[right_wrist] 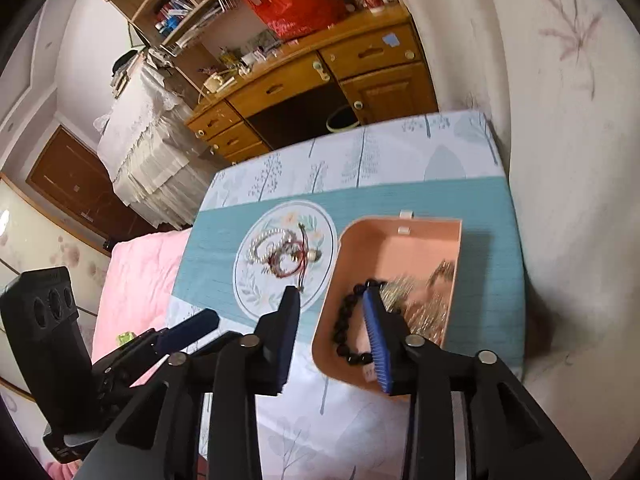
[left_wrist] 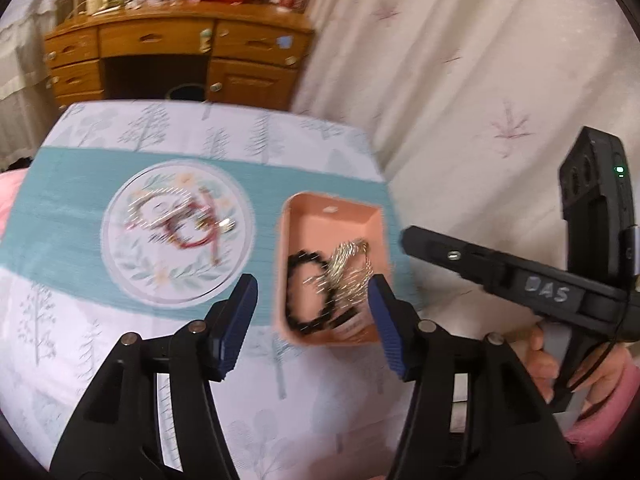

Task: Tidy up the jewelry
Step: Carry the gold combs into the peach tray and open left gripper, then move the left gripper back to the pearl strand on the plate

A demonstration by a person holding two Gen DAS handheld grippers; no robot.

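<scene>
A pink box [left_wrist: 298,220] [right_wrist: 424,240] sits on the table and holds a black bead bracelet [left_wrist: 294,288] [right_wrist: 346,320] and a heap of gold chains [left_wrist: 348,268] [right_wrist: 424,304]. Left of it, a pearl bracelet [right_wrist: 262,244], red cord bracelets [left_wrist: 188,236] [right_wrist: 290,262] and other pieces lie tangled on the round floral print [left_wrist: 176,280] [right_wrist: 256,292]. My left gripper [left_wrist: 312,292] is open and empty above the box's near left part. My right gripper [right_wrist: 332,304] is open and empty over the box's left rim; it also shows in the left wrist view [left_wrist: 404,238].
The table carries a white and teal tree-print cloth [left_wrist: 80,200] [right_wrist: 400,152]. A pale curtain [left_wrist: 480,80] hangs to the right. A wooden desk [left_wrist: 176,52] [right_wrist: 320,80] with clutter and a red bag stands beyond the far edge. A pink bedcover [right_wrist: 136,280] lies left.
</scene>
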